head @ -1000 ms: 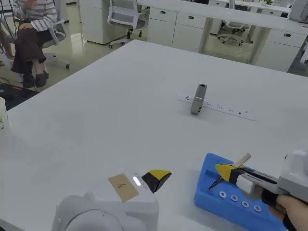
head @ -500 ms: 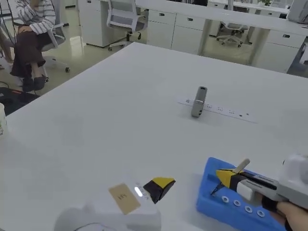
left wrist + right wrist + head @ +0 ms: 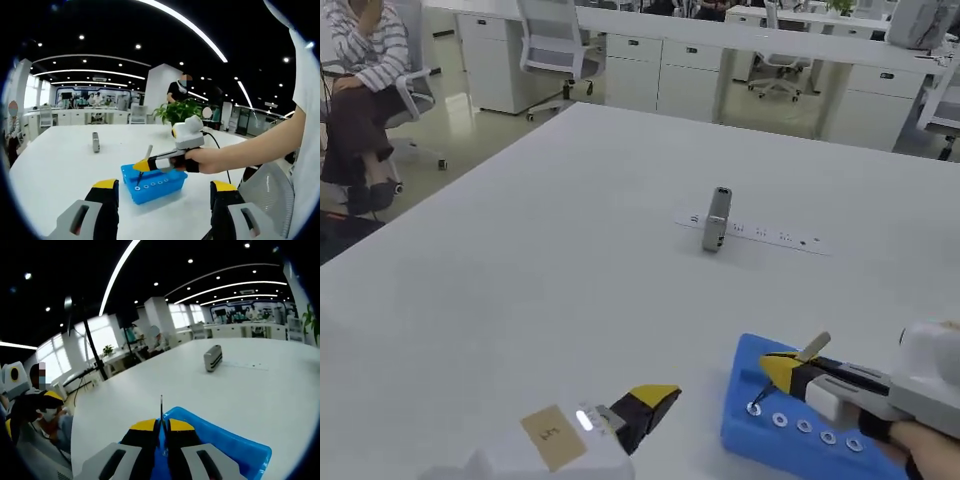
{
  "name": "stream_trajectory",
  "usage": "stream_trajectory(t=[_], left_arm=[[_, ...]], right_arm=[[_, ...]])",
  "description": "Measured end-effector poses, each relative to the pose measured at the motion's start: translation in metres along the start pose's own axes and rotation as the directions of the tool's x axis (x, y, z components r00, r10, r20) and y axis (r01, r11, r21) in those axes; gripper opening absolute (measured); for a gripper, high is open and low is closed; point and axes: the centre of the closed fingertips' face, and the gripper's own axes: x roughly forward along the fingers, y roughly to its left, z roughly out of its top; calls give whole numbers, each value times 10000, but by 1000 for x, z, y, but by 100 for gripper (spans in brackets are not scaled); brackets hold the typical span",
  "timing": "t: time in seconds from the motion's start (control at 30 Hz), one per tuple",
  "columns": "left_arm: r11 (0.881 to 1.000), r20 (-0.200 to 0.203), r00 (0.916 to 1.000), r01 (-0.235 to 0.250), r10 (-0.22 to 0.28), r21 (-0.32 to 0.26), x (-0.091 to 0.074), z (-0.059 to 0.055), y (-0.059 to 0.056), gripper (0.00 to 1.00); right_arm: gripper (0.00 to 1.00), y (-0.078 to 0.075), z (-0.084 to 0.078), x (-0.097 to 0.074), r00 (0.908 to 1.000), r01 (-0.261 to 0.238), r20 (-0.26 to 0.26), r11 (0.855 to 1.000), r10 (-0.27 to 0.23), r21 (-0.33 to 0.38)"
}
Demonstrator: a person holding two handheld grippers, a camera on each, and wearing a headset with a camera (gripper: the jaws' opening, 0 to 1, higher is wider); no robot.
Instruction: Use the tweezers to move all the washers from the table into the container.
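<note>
Nearest, over the front of the worktop (image 3: 550, 260): left hand-held gripper (image 3: 655, 400), jaws spread wide in its own view, nothing between them. Just beyond, right hand-held gripper (image 3: 775, 372), pinched almost closed on the tweezers (image 3: 814, 348). Long axis steeply slanted, pale blunt end up and back, points down into the near-left corner of the blue container (image 3: 745, 435). Row of washers (image 3: 804, 427) along the container floor, a small ring right at the tweezers' tip. Against half a second ago: head view swung, layout otherwise much the same, four rings countable then and none at the tip. Left gripper view: tweezers side-on, plus the hand (image 3: 207, 160) on the right gripper. Right gripper view: tweezers end-on, a thin line between the jaws. Farther out, a grey device (image 3: 716, 218) lying by a power strip (image 3: 760, 235). Beyond the worktop, a seated person (image 3: 360, 70).
</note>
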Motion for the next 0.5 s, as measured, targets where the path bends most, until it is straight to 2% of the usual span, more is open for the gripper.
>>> stream_trajectory(t=[0.1, 0.17, 0.27, 0.3, 0.43, 0.5], left_arm=[[10000, -116, 9999, 2, -2, -59, 0, -2, 1, 74], [10000, -193, 9998, 52, -54, -84, 1, -4, 0, 74], [9992, 212, 9991, 368, -365, -139, 0, 4, -8, 73], [9992, 176, 9991, 385, -383, -108, 0, 4, -8, 72], [9979, -10, 9979, 640, -641, -96, 1, 1, -12, 66], [9970, 35, 9971, 764, -763, -143, 1, 2, -13, 64]], right_arm=[[4, 1, 8, -10, 9994, 10, 351, 10000, -12, 43], [4, 6, 13, -18, 9985, -23, 555, 10000, 26, -53], [3, 11, 20, -29, 9966, -107, 813, 9998, 118, -139], [3, 15, 23, -34, 9956, -142, 924, 9998, 153, -123], [4, 25, 24, -47, 9938, -320, 1062, 9994, 332, -131], [3, 31, 23, -52, 9924, -450, 1153, 9989, 431, 140]])
